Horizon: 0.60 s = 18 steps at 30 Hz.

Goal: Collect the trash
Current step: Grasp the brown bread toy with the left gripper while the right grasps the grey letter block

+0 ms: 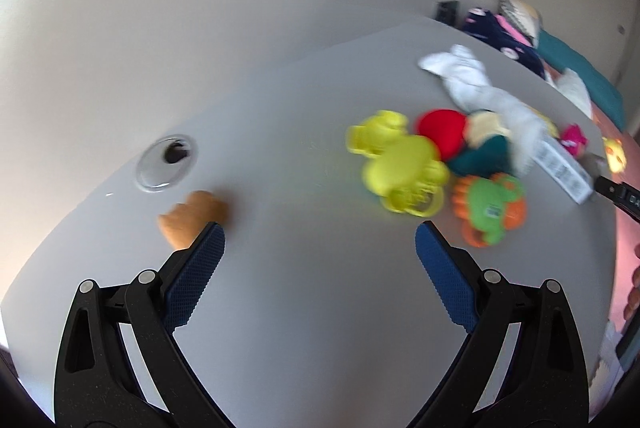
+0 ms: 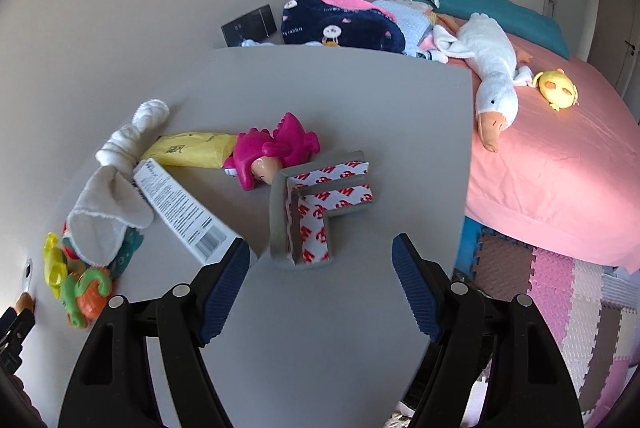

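Left wrist view: the left hand-held gripper [image 1: 320, 240] stands wide with nothing between its blue pads, above bare grey worktop [image 1: 300, 308]. A tan, crumpled-looking scrap [image 1: 192, 218] lies just beside the left pad; the picture is blurred and its nature cannot be told. A round cable port [image 1: 166, 163] sits beyond it. To the right is a heap of toys, among them a yellow rattle [image 1: 404, 163] and a green-and-orange teether [image 1: 490, 209], with a white cloth [image 1: 472, 79] draped over the heap.

Right wrist view: the right hand-held gripper [image 2: 320, 256] is likewise wide and empty. Just ahead of its fingertips lies an L-shaped foam corner guard [image 2: 316, 203] with printed adhesive backing, judged the likeliest trash within reach. It should be light, somewhat compressible and non-fragile; a grip across one leg of the L looks soundest, as the backing paper may be slippery. A white printed box [image 2: 182, 209] passes behind the left pad; a yellow wrapper [image 2: 192, 149], thin and limp, lies beyond, touching a pink doll [image 2: 272, 151].

Differences: only the right view shows the corner guard, the wrapper and the bed [image 2: 560, 155] with a plush goose [image 2: 492, 67]. Only the left view shows the tan scrap clearly.
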Tool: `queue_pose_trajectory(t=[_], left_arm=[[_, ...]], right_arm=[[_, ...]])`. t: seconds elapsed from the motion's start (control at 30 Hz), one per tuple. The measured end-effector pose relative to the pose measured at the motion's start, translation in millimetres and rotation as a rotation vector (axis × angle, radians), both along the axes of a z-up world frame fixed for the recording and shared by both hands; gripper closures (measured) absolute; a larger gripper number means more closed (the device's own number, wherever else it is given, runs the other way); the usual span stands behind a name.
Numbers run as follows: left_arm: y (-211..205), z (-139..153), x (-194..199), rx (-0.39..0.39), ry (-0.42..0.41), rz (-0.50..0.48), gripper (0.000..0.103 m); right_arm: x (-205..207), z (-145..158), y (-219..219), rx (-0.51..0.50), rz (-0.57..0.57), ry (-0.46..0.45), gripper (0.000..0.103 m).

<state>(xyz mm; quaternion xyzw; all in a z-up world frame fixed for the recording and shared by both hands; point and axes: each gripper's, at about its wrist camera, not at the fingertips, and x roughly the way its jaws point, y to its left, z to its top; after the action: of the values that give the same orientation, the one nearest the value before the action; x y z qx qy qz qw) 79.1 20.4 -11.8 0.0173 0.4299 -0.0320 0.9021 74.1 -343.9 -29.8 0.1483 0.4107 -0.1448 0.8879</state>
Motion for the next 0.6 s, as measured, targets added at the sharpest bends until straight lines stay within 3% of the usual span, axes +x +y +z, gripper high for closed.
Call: queue_pose_trajectory(t=[0.3,0.53,0.6], left_arm=[[40.4,-5.4,17.0,-0.012,-0.018,0.097,0.010],[61.2,-1.9,24.3,0.004,-0.027,0.118,0.010],[66.3,-5.4,27.7,0.004,-0.016,0.130,0.010]], right_arm=[[17.4,-7.8,-1.9,0.014,-0.009,0.009,0.029],[29.2,-14.4,0.8,-0.054,-0.010,0.052,0.029],[31.2,-14.1,0.1,-0.063,-0.012,0.051,0.034]])
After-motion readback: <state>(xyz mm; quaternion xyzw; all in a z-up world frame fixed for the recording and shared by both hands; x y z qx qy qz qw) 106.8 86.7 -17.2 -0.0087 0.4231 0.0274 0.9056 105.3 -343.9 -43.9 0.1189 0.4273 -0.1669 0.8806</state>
